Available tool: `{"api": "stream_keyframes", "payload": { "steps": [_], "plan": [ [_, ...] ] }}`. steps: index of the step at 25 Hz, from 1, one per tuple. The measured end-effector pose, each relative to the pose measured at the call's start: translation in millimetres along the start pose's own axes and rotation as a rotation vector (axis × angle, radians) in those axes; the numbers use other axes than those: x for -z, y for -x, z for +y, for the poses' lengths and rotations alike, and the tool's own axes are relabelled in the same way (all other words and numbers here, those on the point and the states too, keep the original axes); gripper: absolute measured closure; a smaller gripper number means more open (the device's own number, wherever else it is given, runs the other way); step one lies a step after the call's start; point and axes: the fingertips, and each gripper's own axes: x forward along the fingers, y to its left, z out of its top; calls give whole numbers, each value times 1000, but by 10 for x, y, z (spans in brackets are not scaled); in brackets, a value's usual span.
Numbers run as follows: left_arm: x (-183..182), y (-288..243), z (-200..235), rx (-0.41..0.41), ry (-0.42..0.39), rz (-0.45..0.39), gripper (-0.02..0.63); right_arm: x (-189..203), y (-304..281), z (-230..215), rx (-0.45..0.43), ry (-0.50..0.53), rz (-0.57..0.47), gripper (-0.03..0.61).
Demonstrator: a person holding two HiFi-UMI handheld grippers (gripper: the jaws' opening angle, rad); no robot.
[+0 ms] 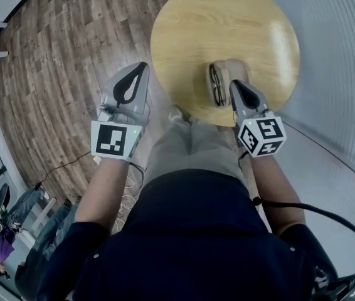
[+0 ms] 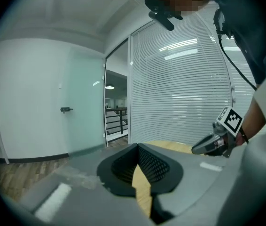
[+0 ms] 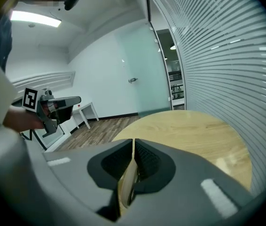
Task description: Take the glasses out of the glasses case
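An open tan glasses case (image 1: 226, 69) lies at the near edge of the round wooden table (image 1: 221, 24), with dark-framed glasses (image 1: 214, 84) in its left half. My right gripper (image 1: 233, 83) hovers over the case's right half with its jaws shut. In the right gripper view the jaws (image 3: 133, 141) meet at the tip, and a tan strip of the case (image 3: 126, 182) shows through the slit below; I cannot tell if they touch it. My left gripper (image 1: 143, 65) is shut and empty, off the table's left side over the floor. It (image 2: 136, 146) looks toward the right gripper (image 2: 213, 145).
The table (image 3: 194, 131) stands close to a wall of white blinds (image 1: 340, 55) on the right. Wood floor (image 1: 58, 74) spreads to the left, with a cable (image 1: 71, 162) lying on it. A small white table (image 3: 83, 109) and a glass door (image 3: 142, 79) are farther off.
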Motion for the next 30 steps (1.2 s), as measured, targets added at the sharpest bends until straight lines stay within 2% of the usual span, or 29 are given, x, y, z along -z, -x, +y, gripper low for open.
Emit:
{"api": "stream_keyframes", "payload": {
  "steps": [7,15,30],
  "plan": [
    [386,-186,-58,25,13,43,609,452,-212,-90,-9,-38,71,520],
    [633,-326,-51,31,27,70,611,815,-351,-131,-27,-64,132,491],
    [981,-425,-126,39,64,131,609,1170,-546,-119,-71,-62,220,479]
  ]
}}
